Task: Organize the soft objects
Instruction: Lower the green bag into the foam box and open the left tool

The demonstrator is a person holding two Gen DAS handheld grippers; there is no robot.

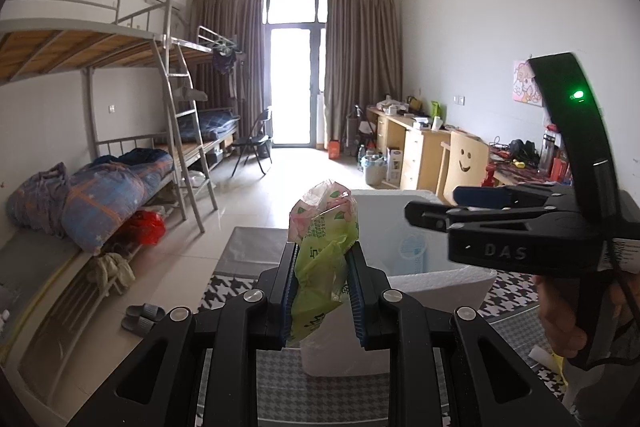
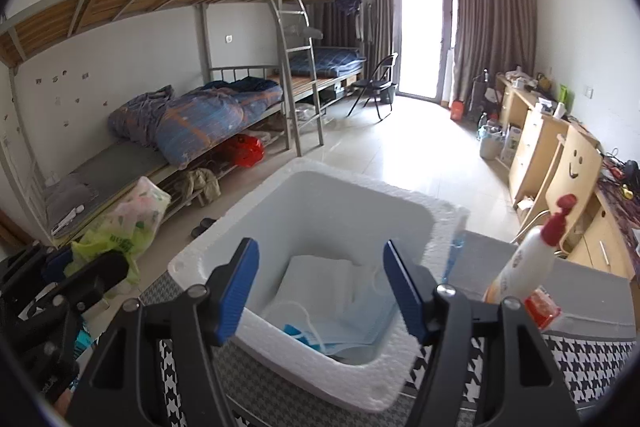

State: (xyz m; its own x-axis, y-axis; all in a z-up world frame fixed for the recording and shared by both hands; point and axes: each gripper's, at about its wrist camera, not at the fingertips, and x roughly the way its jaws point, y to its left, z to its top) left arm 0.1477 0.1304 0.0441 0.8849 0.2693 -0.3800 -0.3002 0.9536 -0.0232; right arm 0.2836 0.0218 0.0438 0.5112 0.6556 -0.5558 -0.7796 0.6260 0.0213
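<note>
My left gripper [image 1: 322,255] is shut on a crumpled green and pink plastic packet [image 1: 324,223], held up just left of a white foam box [image 1: 440,279]. The right wrist view shows the same packet [image 2: 132,219] at the left edge, with the left gripper [image 2: 92,267] below it. My right gripper [image 2: 320,267] stands open over the foam box [image 2: 400,195] with nothing between its blue pads. Light blue face masks [image 2: 340,311] lie loose on the box floor. From the left wrist view the right gripper [image 1: 432,203] reaches in over the box from the right, held by a hand.
The box stands on a black and white houndstooth cloth [image 2: 592,351]. A white bottle with a red pump top [image 2: 528,259] stands right of the box. A bunk bed with a blue quilt [image 2: 180,131] lines the left wall. Desks and a wooden chair [image 2: 576,167] line the right.
</note>
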